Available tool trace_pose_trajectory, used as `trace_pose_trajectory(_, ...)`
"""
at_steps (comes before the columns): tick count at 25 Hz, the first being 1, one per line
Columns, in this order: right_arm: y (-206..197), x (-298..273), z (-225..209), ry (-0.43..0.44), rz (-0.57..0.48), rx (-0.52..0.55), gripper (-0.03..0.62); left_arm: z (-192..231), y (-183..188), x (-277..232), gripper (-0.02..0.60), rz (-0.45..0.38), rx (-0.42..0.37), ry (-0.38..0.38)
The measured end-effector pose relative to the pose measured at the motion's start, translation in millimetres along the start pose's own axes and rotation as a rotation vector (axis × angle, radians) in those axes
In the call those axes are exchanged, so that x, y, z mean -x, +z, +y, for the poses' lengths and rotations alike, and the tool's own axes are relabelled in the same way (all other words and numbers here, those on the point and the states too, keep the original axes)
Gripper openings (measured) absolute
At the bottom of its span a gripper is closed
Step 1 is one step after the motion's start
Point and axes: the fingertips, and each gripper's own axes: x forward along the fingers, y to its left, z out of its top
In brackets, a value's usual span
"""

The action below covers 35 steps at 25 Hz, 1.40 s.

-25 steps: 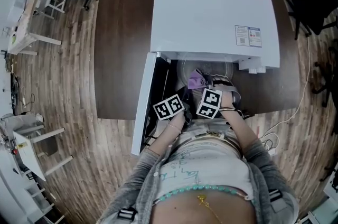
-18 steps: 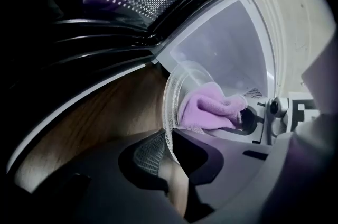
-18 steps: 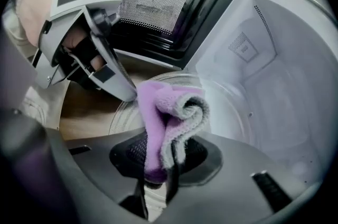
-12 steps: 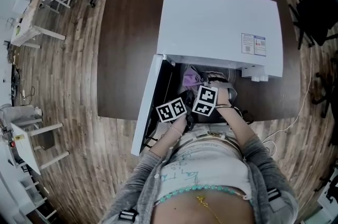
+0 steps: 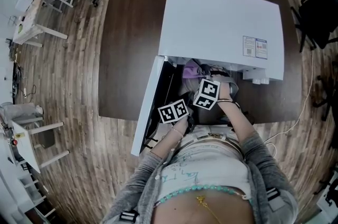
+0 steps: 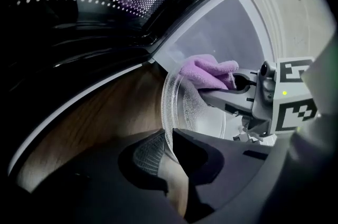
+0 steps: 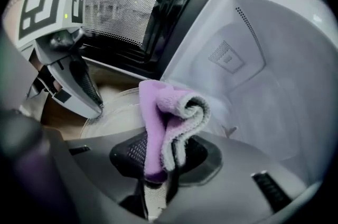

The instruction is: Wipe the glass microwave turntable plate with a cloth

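Left gripper [image 6: 169, 157] pinches the plate [image 6: 203, 112] by its rim at the open microwave [image 5: 222, 22]; right gripper [image 7: 158, 170] clamps the cloth [image 7: 166, 112] over it. Wiping looks under way, and how much is clean cannot be told.

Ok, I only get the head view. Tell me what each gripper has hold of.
Observer: The left gripper is shut on the glass plate, its rim pinched between the fingers.
Operator: Now the right one.
Observer: The right gripper is shut on a folded purple cloth.
Operator: Say whether cloth meets glass.
Observer: The left gripper view shows the cloth at the plate's far rim; contact I cannot tell.
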Motion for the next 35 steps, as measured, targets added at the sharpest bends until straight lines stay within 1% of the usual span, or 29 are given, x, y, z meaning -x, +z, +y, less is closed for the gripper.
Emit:
trace_pose_trajectory(7, -21, 3, -33, -0.098, 0.025, -0.065, 0.117, 0, -1, -1, 0.043, 0.0, -0.014, 0.007)
trace_pose_trajectory(13, -40, 11, -46, -0.16, 0.069, -0.091, 0.117, -1, -2, 0, 0.043, 0.002, -0.02, 0.009)
trace_pose_trajectory(18, -62, 17, -49, -0.172, 0.101, -0.151, 0.117, -1, -1, 0, 0.044, -0.002, -0.022, 0.01)
trace_pose_trajectory(22, -72, 21, -44, -0.185, 0.119, -0.16, 0.117, -1, -1, 1, 0.044, -0.003, -0.022, 0.012)
trace_pose_trajectory(24, -78, 23, -42, -0.19, 0.123, -0.183, 0.117, -1, -1, 0, 0.044, -0.002, -0.023, 0.012)
trace_pose_trajectory(27, -87, 27, -36, -0.174, 0.128, -0.233, 0.117, -1, -1, 1, 0.044, -0.002, -0.022, 0.012)
trace_pose_trajectory(35, -112, 38, -15, -0.144, 0.173, -0.268, 0.117, 0, 0, 2, 0.044, 0.002, -0.021, 0.007)
